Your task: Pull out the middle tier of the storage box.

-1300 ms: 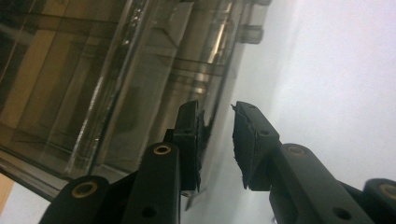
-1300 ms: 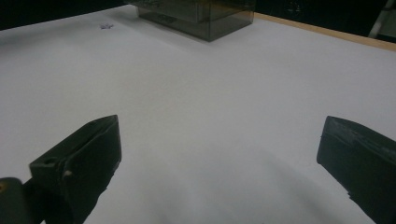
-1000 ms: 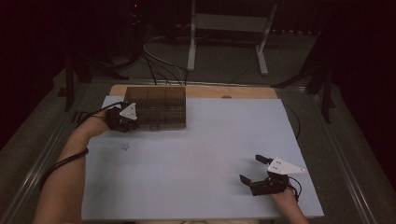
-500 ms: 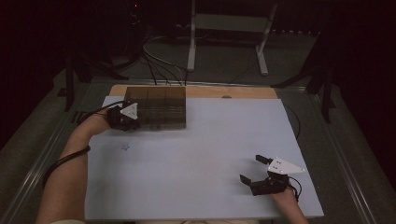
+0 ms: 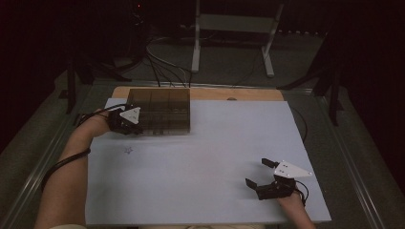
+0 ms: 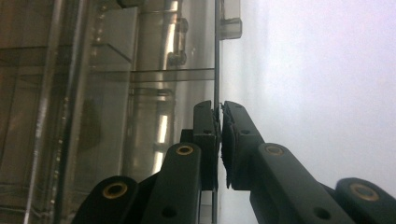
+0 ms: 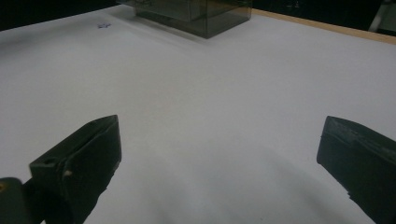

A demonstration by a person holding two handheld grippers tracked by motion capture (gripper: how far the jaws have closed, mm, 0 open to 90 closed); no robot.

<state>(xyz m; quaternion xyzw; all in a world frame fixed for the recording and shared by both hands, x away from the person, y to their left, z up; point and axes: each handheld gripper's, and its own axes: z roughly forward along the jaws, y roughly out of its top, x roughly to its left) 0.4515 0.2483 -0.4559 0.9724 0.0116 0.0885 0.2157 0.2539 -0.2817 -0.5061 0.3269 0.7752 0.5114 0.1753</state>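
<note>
A smoky see-through compartment box [image 5: 162,112] lies at the back left of the white sheet [image 5: 205,152]. My left gripper [image 5: 137,128] is at the box's near left corner. In the left gripper view its jaws have just been closing, and the pads [image 6: 205,130] now pinch a thin clear edge of the box [image 6: 216,70] between them. My right gripper [image 5: 255,171] rests near the front right of the sheet, far from the box. Its jaws [image 7: 219,144] stand wide open over bare sheet with nothing between them. The box [image 7: 196,11] lies far ahead of them.
A small blue star mark [image 5: 128,150] is drawn on the sheet in front of the box. A wooden board edge [image 5: 239,94] runs along the back of the table. Behind it stand a metal frame [image 5: 234,28] and loose cables [image 5: 162,62] on the floor.
</note>
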